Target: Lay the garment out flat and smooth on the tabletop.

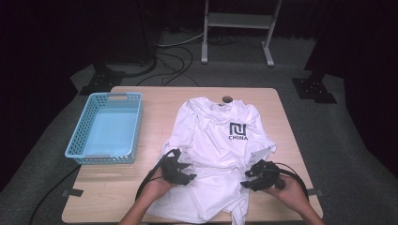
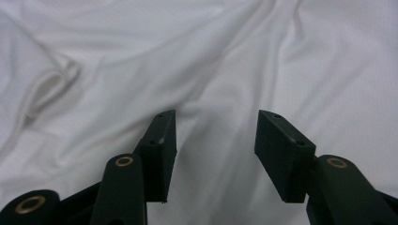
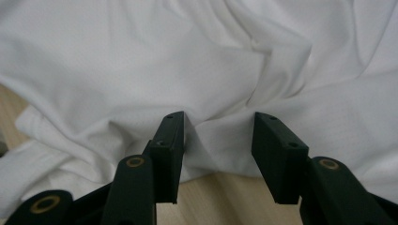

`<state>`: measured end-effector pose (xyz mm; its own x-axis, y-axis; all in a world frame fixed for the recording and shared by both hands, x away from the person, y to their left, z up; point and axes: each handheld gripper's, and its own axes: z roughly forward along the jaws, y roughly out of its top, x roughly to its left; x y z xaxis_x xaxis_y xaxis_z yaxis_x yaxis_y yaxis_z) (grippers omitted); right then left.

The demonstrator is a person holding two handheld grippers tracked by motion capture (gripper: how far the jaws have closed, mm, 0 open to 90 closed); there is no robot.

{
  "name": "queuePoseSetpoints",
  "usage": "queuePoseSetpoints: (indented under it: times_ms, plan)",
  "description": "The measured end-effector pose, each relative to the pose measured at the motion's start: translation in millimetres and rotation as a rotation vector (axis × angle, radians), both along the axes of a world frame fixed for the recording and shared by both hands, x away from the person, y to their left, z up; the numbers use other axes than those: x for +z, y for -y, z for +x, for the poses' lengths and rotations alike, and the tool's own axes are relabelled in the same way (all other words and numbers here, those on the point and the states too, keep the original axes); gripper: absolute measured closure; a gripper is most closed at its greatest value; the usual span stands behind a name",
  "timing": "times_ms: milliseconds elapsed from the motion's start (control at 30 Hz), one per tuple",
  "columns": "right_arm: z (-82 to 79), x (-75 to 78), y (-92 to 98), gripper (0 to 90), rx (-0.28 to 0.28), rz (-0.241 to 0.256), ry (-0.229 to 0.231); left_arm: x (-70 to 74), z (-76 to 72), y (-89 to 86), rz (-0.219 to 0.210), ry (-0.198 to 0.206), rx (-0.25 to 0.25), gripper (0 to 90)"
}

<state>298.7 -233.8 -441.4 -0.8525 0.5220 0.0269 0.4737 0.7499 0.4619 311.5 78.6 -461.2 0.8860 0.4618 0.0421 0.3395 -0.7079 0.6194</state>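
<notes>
a: we're over a white t-shirt (image 1: 217,140) spread on the wooden table (image 1: 155,101), collar at the far edge, hem hanging toward the person. the left gripper (image 1: 186,176) sits on the shirt's left lower body, the right gripper (image 1: 248,179) at its right edge.

b: and both sets of jaws stand apart, nothing pinched yet. in the left gripper view the left one (image 2: 213,145) has smooth cloth between its jaws; the right one (image 3: 217,145) straddles a rumpled edge with bare wood just below.

a: risk here, i'd say: the left may close on flat fabric and slip off, or grab only the top layer.

b: (that blue basket (image 1: 105,127) waits at the left, well apart.) and uneven grips could drag the shirt crooked, bunching it further.
</notes>
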Motion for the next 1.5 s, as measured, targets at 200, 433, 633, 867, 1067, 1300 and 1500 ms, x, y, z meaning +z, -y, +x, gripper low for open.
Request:
queuePoseSetpoints:
  times_ms: [200, 433, 633, 867, 1067, 1300, 1500]
  plan:
    - [-14.5, -12.4, 4.6, 60.0, -0.004, 0.004, 0.019, -2.6, -14.0, -6.9, -0.010, -0.013, 0.020, 46.4]
    - [-28.7, -12.4, 19.7, 63.7, 0.008, -0.006, 0.029, -3.5, -35.3, -16.3, -0.020, -0.022, 0.041, 45.6]
    - [-42.0, -10.9, 44.4, 65.4, 0.007, -0.035, 0.003, -2.9, -58.6, -24.1, -0.018, -0.037, 0.045, 45.6]
    - [-54.8, -3.2, 61.2, 59.6, 0.061, -0.138, -0.061, 1.9, -80.4, -18.4, -0.014, -0.111, -0.013, 40.0]
    - [-27.9, 8.7, 40.7, 48.0, 0.018, -0.024, 0.018, 4.8, -44.4, -4.6, -0.038, -0.013, -0.008, 32.2]
    - [17.2, -14.6, 25.5, 44.5, -0.041, 0.001, 0.027, -0.8, -7.2, 6.4, -0.048, -0.014, 0.019, 28.9]
    - [8.1, -15.6, 34.7, 43.7, -0.004, 0.012, 0.033, -9.0, -24.2, 3.6, -0.076, -0.037, 0.029, 26.2]
